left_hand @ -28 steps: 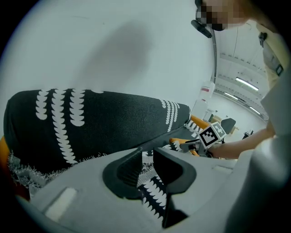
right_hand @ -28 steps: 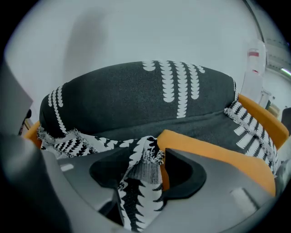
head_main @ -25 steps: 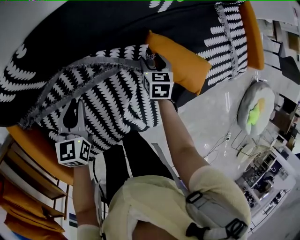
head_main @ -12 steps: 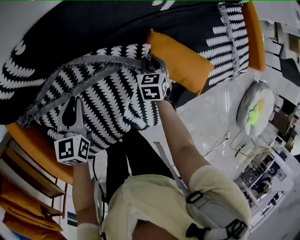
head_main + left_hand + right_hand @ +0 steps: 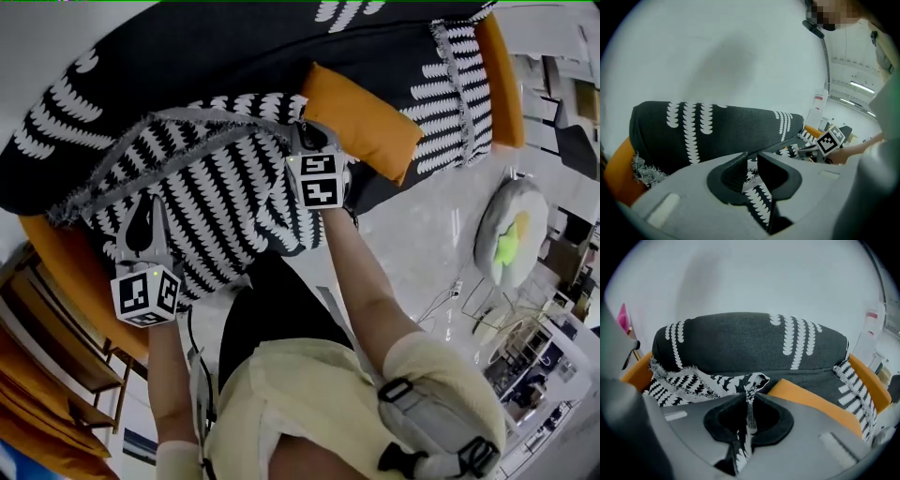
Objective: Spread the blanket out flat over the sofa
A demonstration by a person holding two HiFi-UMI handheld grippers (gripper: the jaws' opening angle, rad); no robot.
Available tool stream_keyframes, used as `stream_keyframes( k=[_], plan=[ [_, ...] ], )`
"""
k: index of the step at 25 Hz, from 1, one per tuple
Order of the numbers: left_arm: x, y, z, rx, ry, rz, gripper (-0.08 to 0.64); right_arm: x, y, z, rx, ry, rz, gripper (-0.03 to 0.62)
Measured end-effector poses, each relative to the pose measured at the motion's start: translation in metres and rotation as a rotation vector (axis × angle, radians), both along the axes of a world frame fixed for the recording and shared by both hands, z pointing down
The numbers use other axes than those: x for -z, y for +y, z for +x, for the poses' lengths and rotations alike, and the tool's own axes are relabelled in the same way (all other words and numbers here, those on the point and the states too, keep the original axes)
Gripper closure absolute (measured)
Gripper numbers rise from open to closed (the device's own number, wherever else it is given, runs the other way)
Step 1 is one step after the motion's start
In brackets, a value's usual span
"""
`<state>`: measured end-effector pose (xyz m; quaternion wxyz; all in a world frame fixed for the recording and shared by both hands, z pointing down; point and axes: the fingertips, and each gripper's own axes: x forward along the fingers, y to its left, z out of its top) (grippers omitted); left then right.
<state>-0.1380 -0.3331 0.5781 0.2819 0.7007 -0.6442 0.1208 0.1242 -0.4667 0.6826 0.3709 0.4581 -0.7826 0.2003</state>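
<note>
Now left gripper grips blanket fold; right gripper jaws just closed on hem between pads. Risk: thin hem slips under pull.

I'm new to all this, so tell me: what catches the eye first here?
A black-and-white patterned blanket draped across an orange sofa fills the head view. The left gripper pinches its edge, and the right gripper, whose jaws have just been closing, clamps its fringed hem beside an orange cushion.

Round green-centred cushion on glossy floor, right side.
</note>
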Motion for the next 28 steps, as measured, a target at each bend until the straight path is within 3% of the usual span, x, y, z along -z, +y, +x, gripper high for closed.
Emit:
stream_keyframes(
  k=[10, 22, 28],
  plan=[
    [0.039, 0.102, -0.033, 0.106, -0.022, 0.016, 0.494, 0.071, 0.066, -0.04, 0.079, -0.063, 0.075, 0.563],
    [0.071, 0.246, -0.066, 0.168, -0.062, 0.03, 0.495, 0.124, 0.214, -0.103, 0.202, -0.128, 0.099, 0.563],
    [0.084, 0.307, -0.075, 0.243, -0.046, 0.038, 0.495, 0.142, 0.279, -0.132, 0.283, -0.159, 0.082, 0.563]
  ],
)
